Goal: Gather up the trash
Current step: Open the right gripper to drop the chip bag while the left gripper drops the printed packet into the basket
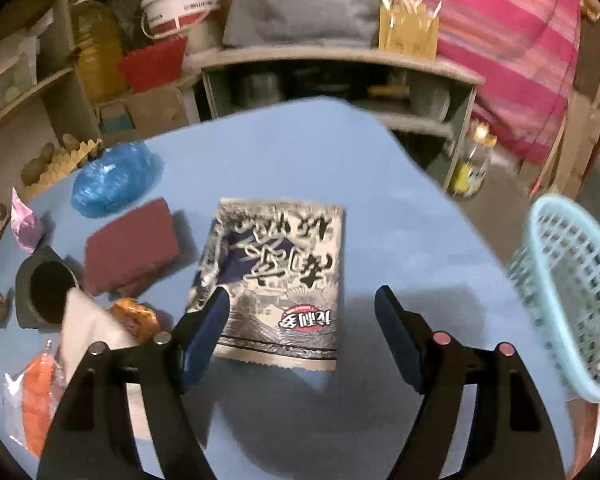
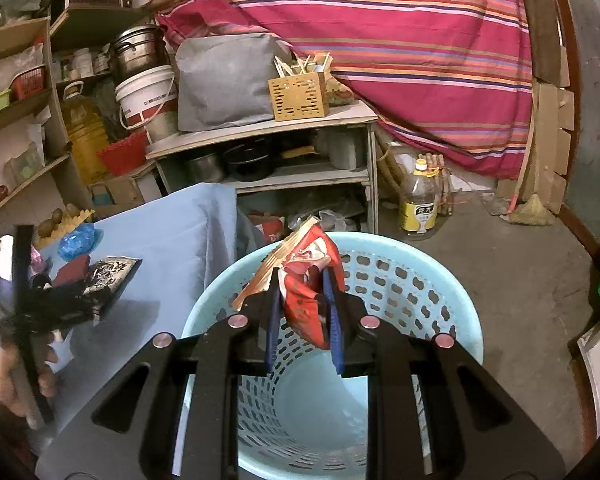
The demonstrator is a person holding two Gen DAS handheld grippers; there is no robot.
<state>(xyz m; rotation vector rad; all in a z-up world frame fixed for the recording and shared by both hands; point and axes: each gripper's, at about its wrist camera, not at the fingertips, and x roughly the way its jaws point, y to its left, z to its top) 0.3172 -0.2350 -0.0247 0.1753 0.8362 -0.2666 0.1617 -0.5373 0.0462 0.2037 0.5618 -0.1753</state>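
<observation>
Red wrapper [image 2: 308, 292] is hanging pinched in the right gripper [image 2: 302, 300] over the basket [image 2: 432, 276] for dropping; the left gripper [image 1: 302, 312] is hovering spread above a snack packet [image 1: 280, 272], ready to grab it.

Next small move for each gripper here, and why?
Probably open the right gripper: it is shut on the red wrapper, which hangs over the open light-blue basket, so it should drop in. The left gripper is open above the printed snack packet on the blue table; that pick comes after.
</observation>
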